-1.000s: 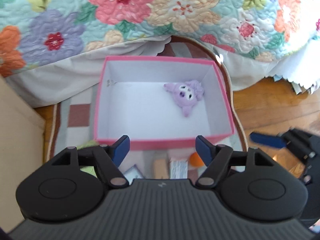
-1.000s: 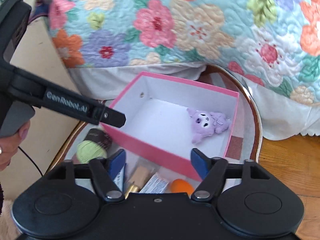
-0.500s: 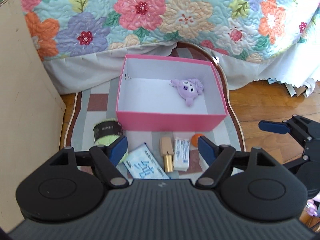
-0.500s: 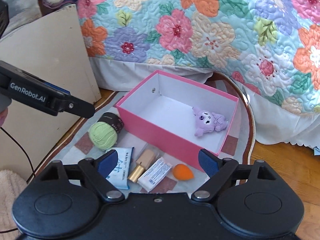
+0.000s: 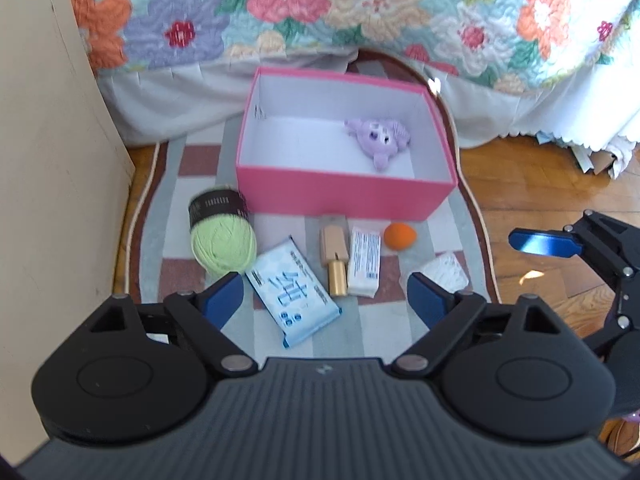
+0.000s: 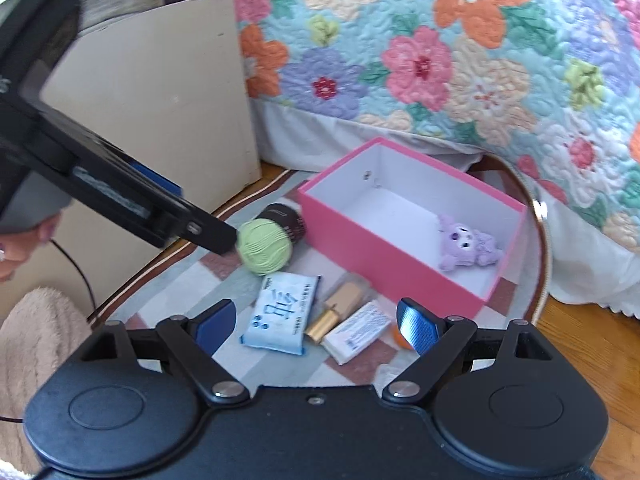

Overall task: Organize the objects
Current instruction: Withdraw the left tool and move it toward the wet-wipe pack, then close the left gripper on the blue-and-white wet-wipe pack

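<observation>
Left wrist view: wipes packet [image 5: 293,291] lies between opening, empty left hand-held gripper [image 5: 323,300] jaws.

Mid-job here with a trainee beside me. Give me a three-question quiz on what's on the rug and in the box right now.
1. True or false: the pink box is empty.
2. Which item touches the box's near left corner: A) orange sponge B) green yarn ball C) blue tissue pack?
3. Fill in: between its fingers, the right tool grips ____.

Key: 1 false, a purple plush toy lies inside. 2 B. 3 nothing; its jaws stand apart above the rug.
</observation>
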The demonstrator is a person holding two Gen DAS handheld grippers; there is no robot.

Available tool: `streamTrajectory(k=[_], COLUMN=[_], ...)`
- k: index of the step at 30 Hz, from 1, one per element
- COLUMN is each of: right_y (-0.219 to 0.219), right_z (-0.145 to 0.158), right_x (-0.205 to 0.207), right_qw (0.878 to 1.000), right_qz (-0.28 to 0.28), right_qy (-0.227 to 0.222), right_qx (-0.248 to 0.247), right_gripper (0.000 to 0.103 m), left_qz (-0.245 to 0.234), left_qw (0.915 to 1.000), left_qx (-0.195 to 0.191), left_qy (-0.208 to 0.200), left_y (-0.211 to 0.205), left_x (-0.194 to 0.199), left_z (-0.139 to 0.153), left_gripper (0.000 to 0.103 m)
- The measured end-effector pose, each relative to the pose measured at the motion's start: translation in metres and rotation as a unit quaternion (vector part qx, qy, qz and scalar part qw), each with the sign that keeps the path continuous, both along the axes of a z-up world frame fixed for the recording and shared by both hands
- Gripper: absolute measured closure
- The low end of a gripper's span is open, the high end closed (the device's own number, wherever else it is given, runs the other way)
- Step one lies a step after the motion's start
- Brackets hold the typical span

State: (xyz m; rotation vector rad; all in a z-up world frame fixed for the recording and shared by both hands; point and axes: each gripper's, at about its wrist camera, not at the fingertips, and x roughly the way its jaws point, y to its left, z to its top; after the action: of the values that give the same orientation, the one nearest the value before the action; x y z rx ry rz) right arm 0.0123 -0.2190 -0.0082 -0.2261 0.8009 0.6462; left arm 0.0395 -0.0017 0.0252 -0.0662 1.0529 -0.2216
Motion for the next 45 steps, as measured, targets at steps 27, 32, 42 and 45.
streamTrajectory(k=[27,32,42,45], right_y=[0.096,0.106,0.119,0.119], right_z=[-0.139,-0.162,-0.183,-0.186], right_x=[0.031,0.043,0.042,0.043], right_qw=[0.995,0.996,0.994,0.994], right_qz=[0.086,0.060,0.048,0.046], right_qy=[0.038,0.048,0.030,0.032], right_qx=[-0.042,-0.051,-0.089,-0.094], right_gripper=[0.013,0.016,0.016,0.017], left_qz=[0.062,0.066,0.093,0.099], left_qw=[0.9947,0.9930,0.9920,0.9902], left_qx=[-0.018,-0.010,-0.023,-0.047], left_qy=[0.080,0.097,0.082,0.087], left_y=[0.038,0.037,0.041,0.042], left_x=[0.033,0.040,0.048,0.051], left_z=[-0.153,-0.176,-0.190,-0.195], left_gripper=[0.016,0.025,0.052,0.060])
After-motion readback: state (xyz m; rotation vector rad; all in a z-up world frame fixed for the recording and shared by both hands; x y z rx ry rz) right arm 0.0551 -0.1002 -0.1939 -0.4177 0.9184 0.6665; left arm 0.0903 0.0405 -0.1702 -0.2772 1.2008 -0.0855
